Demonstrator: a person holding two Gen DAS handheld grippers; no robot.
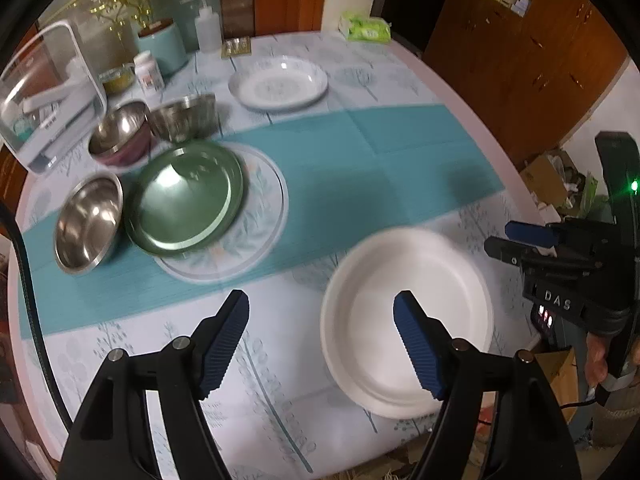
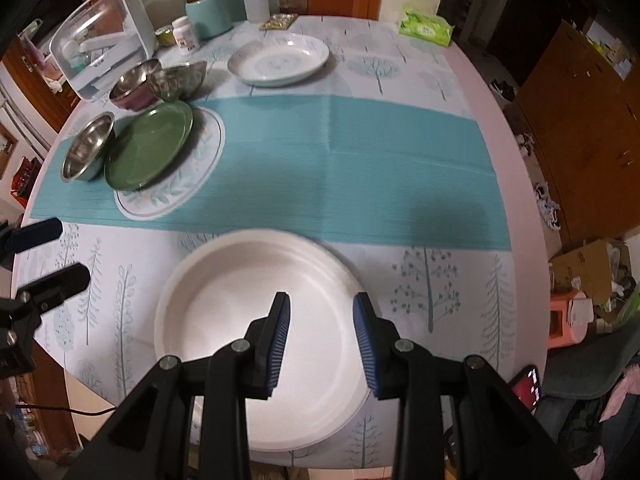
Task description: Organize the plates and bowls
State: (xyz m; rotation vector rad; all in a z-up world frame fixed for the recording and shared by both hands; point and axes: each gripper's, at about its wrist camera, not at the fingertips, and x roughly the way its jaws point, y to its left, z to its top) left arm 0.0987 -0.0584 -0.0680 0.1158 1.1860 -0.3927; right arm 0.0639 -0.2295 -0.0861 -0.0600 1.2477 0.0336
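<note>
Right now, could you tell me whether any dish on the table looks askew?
Yes: the green plate sits tilted, overlapping the patterned plate with its left edge against a steel bowl. The white plate lies flat.

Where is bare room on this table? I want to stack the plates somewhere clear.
Free: the teal runner between the green plate and the table's right edge, and the tree-print cloth right of the white plate. Crowded: the far left, around the steel bowls and dispenser.

A home dining room: clothed table (image 2: pixel 460 80), wooden cabinets (image 1: pixel 520 72).
</note>
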